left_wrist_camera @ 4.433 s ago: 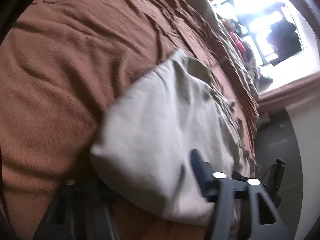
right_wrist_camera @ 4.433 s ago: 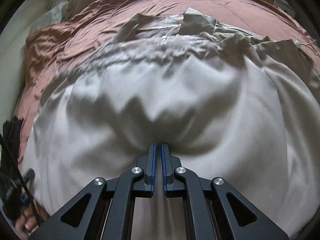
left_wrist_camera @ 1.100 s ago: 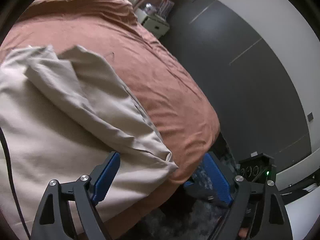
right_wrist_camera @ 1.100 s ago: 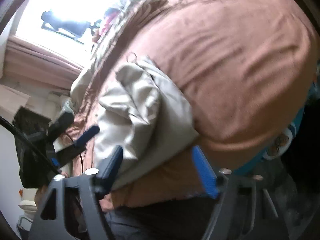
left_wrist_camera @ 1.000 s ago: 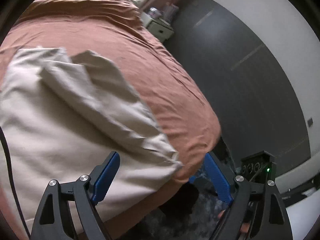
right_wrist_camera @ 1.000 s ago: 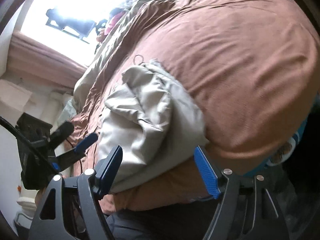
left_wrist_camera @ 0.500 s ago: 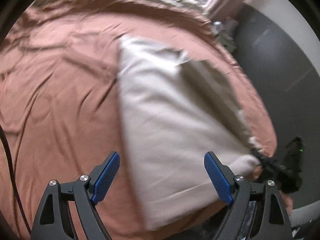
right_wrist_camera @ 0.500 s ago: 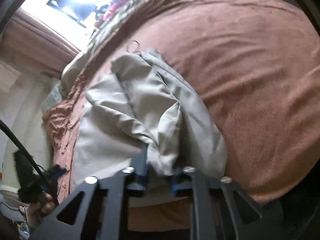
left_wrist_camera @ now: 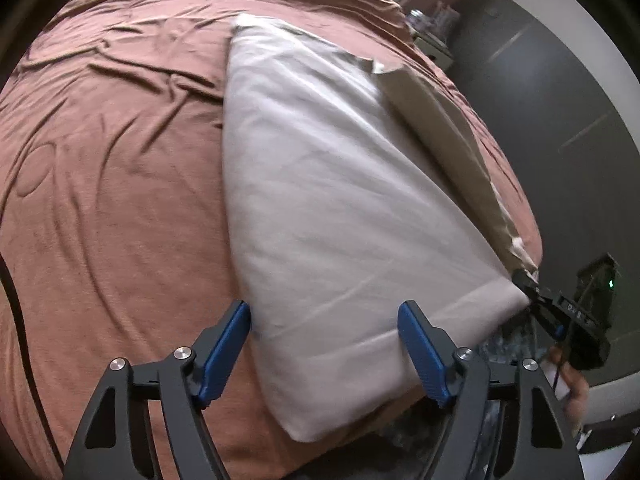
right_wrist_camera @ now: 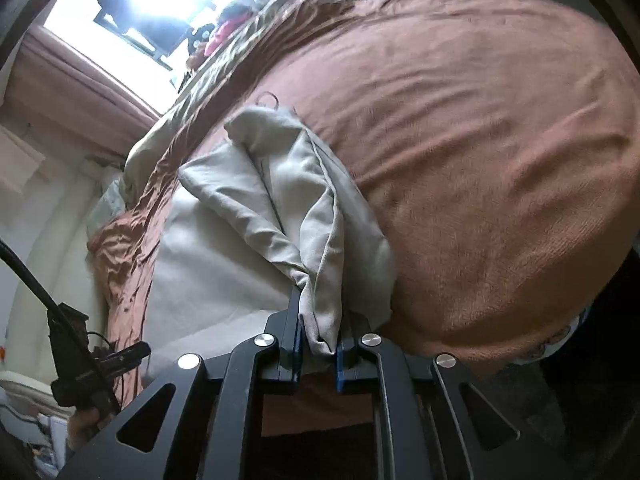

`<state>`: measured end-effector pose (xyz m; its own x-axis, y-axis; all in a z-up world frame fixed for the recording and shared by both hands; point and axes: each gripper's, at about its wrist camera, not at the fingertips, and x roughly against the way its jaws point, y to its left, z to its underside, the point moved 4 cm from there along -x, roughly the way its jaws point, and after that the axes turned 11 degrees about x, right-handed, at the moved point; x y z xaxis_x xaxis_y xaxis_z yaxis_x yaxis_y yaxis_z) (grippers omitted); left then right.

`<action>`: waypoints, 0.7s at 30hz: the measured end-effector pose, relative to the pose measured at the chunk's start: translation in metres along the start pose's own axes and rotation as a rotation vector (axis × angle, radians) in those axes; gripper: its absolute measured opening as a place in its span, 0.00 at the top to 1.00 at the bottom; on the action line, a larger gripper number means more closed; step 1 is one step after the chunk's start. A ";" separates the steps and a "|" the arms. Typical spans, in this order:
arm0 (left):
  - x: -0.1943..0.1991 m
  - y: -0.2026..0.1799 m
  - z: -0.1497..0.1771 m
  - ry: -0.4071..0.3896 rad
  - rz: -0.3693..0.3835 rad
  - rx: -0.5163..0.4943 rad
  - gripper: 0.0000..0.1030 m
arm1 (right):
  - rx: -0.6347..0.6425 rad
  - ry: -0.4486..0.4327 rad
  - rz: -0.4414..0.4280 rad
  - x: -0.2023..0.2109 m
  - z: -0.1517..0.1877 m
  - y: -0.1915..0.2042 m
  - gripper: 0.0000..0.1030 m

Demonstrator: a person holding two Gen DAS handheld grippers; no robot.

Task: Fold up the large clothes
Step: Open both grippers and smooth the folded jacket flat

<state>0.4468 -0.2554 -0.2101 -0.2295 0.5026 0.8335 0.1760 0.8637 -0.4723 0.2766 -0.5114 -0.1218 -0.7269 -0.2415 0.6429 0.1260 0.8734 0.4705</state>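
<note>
Partly folded: pale beige cloth garment [left_wrist_camera: 336, 184] lay on rust-brown bedspread [left_wrist_camera: 112, 168]. Right gripper [right_wrist_camera: 320, 346] clamped one corner; left gripper [left_wrist_camera: 324, 328], jaws just narrowing but apart, straddled the near edge ungripped. Further folds remained.

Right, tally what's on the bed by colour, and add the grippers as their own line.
Beige: 1, the folded beige garment, one corner pinched in the right gripper.
Rust-brown: 1, the bedspread under it.
Black with blue pads: 2 grippers, the right one and the left gripper, whose jaws stand apart around the garment's near edge, having just been closing.
Total: 4.
</note>
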 end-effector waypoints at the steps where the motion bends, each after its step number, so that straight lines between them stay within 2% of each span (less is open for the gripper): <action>1: 0.000 0.000 0.000 -0.005 -0.013 -0.011 0.25 | -0.007 0.005 -0.008 0.002 -0.002 0.000 0.85; 3: 0.000 0.001 -0.003 -0.010 -0.003 -0.008 0.25 | 0.024 0.006 0.024 0.011 -0.008 0.005 0.75; 5: 0.002 0.004 -0.006 -0.019 0.018 0.011 0.25 | 0.110 -0.025 0.110 0.025 -0.020 0.016 0.55; 7: 0.007 0.011 -0.010 -0.033 0.041 0.029 0.25 | 0.161 -0.037 0.114 0.033 -0.029 0.031 0.37; 11: 0.012 0.012 -0.023 -0.063 0.071 0.052 0.25 | 0.263 -0.024 0.142 0.031 -0.048 0.060 0.36; 17: 0.011 0.014 -0.035 -0.095 0.107 0.078 0.25 | 0.399 0.077 0.166 -0.015 -0.072 0.107 0.36; 21: 0.008 0.013 -0.047 -0.112 0.107 0.074 0.25 | 0.438 0.139 0.201 -0.052 -0.086 0.119 0.36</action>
<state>0.4927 -0.2416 -0.1962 -0.3189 0.5892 0.7424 0.1346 0.8035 -0.5799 0.3870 -0.4311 -0.0471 -0.6164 -0.0785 0.7835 -0.0630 0.9967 0.0503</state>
